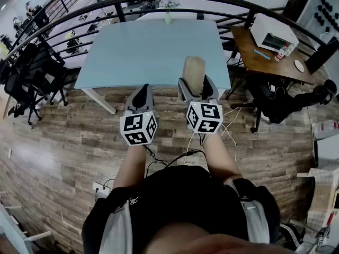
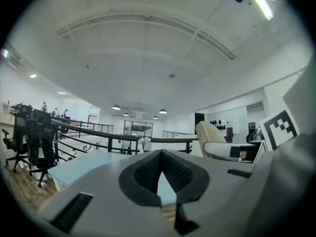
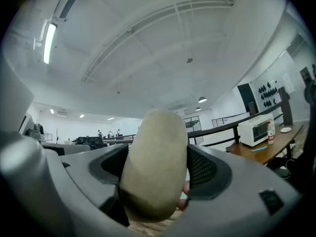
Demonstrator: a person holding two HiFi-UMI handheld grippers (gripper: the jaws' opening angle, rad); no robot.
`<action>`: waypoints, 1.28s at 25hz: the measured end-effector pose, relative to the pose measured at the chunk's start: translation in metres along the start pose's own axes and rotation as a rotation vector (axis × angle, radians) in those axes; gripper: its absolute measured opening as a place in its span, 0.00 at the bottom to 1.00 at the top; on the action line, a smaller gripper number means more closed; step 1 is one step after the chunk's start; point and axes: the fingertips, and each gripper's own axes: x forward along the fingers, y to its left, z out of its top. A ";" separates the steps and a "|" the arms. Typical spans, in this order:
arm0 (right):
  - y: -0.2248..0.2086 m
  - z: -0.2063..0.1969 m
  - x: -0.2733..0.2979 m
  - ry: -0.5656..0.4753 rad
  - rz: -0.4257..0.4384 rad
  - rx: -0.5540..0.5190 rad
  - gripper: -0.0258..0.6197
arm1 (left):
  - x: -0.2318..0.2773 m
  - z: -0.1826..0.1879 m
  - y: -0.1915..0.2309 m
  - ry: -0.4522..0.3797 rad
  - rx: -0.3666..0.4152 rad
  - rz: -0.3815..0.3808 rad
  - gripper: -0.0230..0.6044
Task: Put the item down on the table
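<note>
Right gripper [image 1: 197, 87] is clamping a beige oblong item [image 1: 194, 70], not yet resting on the light-blue table [image 1: 132, 52] at 12 o'clock, while left gripper [image 1: 142, 92] is idling, jaws together and empty.

The left gripper [image 1: 143, 89] and the right gripper [image 1: 196, 87] have smooth pale grey shells. Each carries a cube [image 1: 139, 128] of black-and-white square markers at its near end. Their inner pads [image 2: 147, 174] are black and finely ribbed. A thin black cable [image 1: 172, 157] trails from them. The person wears a black top [image 1: 180, 194] with grey side panels.
</note>
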 end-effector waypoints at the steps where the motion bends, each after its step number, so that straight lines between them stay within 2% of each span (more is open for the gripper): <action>1: -0.001 0.001 -0.004 -0.002 -0.002 0.001 0.62 | -0.003 0.001 -0.003 -0.002 0.002 -0.002 0.05; 8: 0.009 0.007 -0.019 -0.028 0.002 -0.062 0.63 | -0.018 0.002 -0.009 -0.002 -0.003 0.001 0.05; 17: 0.025 0.006 -0.027 -0.009 0.002 -0.021 0.63 | -0.033 0.008 -0.001 -0.016 -0.023 -0.008 0.05; 23: 0.042 0.009 -0.032 -0.016 0.014 0.052 0.63 | -0.046 0.006 0.007 -0.001 -0.013 -0.054 0.05; 27: 0.050 0.008 -0.036 -0.025 -0.022 0.028 0.63 | -0.052 0.002 0.015 0.006 -0.002 -0.078 0.05; 32: 0.057 0.004 -0.045 -0.034 -0.020 0.015 0.63 | -0.060 0.002 0.017 -0.021 0.030 -0.071 0.05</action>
